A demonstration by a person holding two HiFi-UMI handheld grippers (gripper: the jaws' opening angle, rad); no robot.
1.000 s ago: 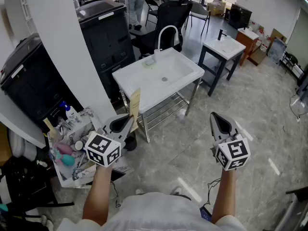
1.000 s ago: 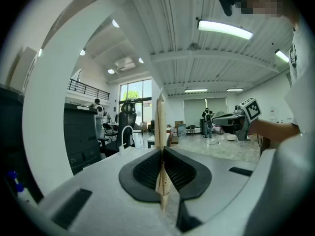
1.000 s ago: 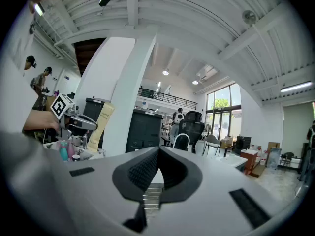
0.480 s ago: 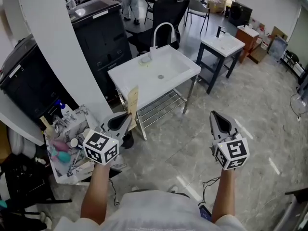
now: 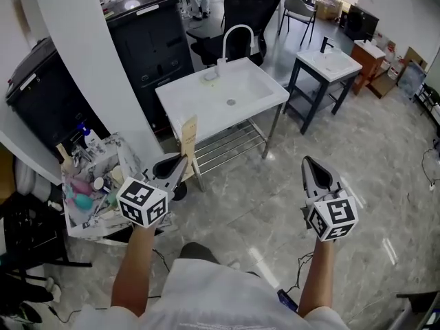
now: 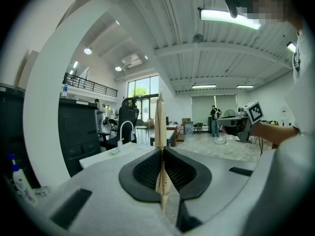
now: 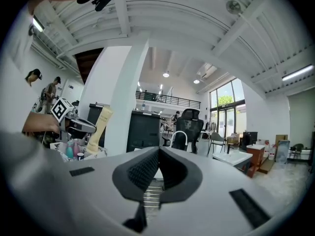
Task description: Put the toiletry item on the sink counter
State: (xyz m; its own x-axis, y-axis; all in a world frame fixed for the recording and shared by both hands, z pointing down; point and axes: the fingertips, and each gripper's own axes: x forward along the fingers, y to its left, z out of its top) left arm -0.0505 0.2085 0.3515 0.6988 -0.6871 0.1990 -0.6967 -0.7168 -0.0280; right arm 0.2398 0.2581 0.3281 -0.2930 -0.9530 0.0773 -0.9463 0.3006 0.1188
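Note:
A flat cream toiletry tube (image 5: 189, 138) stands upright in my left gripper (image 5: 177, 166), which is shut on its lower end. In the left gripper view the tube (image 6: 160, 127) shows edge-on, pinched between the black pads. The white sink counter (image 5: 199, 108) on a metal frame, with a curved white faucet (image 5: 234, 36), lies ahead of the tube, beyond its tip. My right gripper (image 5: 311, 167) hangs over the floor to the right of the sink, shut and empty. From the right gripper view the tube (image 7: 97, 130) shows far left.
A printed bag (image 5: 86, 205) with several bottles sits on the floor at the left beside a white pillar (image 5: 82, 60). Black cabinets (image 5: 155, 36) stand behind the sink. A smaller dark-framed sink (image 5: 328, 66) is at the right. A wire shelf (image 5: 230, 150) runs under the counter.
The head view has shifted a little. My left gripper with the tube has drifted slightly left and up. The right gripper has hardly moved.

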